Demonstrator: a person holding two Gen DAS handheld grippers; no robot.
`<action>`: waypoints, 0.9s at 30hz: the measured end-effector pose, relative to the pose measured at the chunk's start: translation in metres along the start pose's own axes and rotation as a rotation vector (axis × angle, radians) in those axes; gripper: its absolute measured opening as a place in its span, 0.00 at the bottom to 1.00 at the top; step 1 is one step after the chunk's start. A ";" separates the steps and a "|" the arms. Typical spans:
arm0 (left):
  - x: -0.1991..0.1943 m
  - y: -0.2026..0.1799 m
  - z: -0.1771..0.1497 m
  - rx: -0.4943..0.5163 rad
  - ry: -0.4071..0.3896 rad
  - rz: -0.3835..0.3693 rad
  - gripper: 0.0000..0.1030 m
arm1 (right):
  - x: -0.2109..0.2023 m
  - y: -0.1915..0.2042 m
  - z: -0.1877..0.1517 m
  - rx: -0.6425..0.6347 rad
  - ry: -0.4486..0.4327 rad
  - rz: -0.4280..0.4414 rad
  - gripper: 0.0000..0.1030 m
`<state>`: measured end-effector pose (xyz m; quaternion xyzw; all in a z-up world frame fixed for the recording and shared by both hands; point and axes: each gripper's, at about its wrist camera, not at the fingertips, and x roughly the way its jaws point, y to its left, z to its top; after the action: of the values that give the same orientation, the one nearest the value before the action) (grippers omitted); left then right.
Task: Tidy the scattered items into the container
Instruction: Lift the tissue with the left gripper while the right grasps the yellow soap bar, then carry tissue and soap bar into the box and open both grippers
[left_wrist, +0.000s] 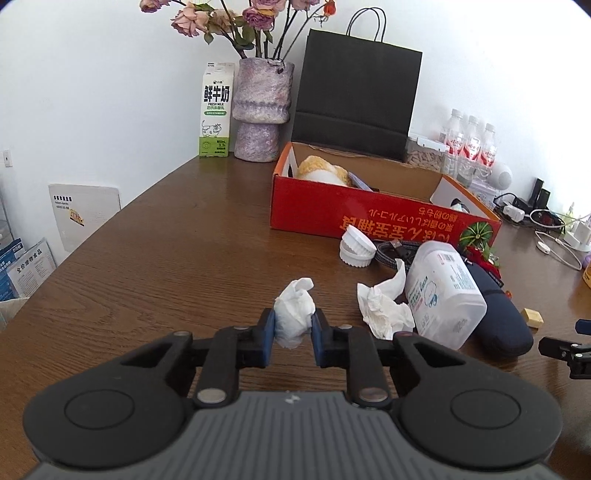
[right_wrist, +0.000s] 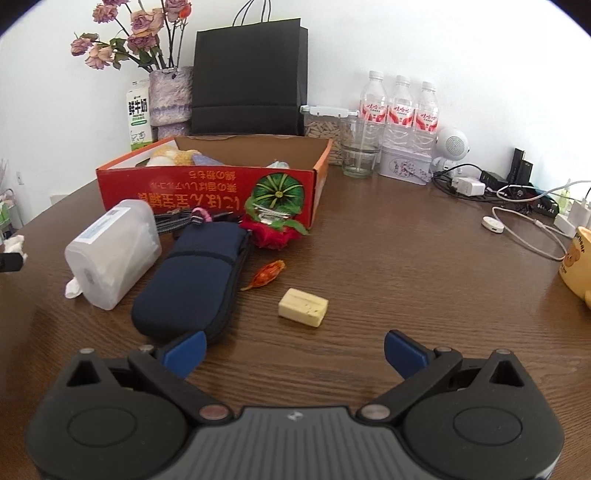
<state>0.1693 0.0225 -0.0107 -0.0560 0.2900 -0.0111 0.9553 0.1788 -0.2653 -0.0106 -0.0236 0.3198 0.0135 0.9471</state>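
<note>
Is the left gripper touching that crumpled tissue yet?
Touching. The left wrist view shows the left gripper with both blue pads pressed against the sides of the crumpled tissue.

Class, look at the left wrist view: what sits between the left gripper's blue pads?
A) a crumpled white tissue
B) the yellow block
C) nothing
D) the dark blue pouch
A: the left gripper is closed on a crumpled white tissue, its blue pads pressing both sides of the wad.

White wall (left_wrist: 110, 92), dark wooden table (left_wrist: 166, 258), daylight.
</note>
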 end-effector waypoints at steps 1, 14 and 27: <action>-0.001 0.001 0.001 -0.005 -0.003 0.004 0.20 | 0.003 -0.003 0.003 0.005 0.000 -0.007 0.98; -0.003 0.010 0.001 -0.040 -0.001 0.016 0.21 | 0.040 -0.001 0.018 0.056 0.022 0.002 0.47; -0.001 0.006 0.003 -0.035 -0.002 -0.023 0.21 | 0.026 0.001 0.018 0.042 -0.018 0.046 0.33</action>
<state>0.1701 0.0289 -0.0086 -0.0760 0.2883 -0.0171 0.9544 0.2107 -0.2626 -0.0121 0.0039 0.3119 0.0285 0.9497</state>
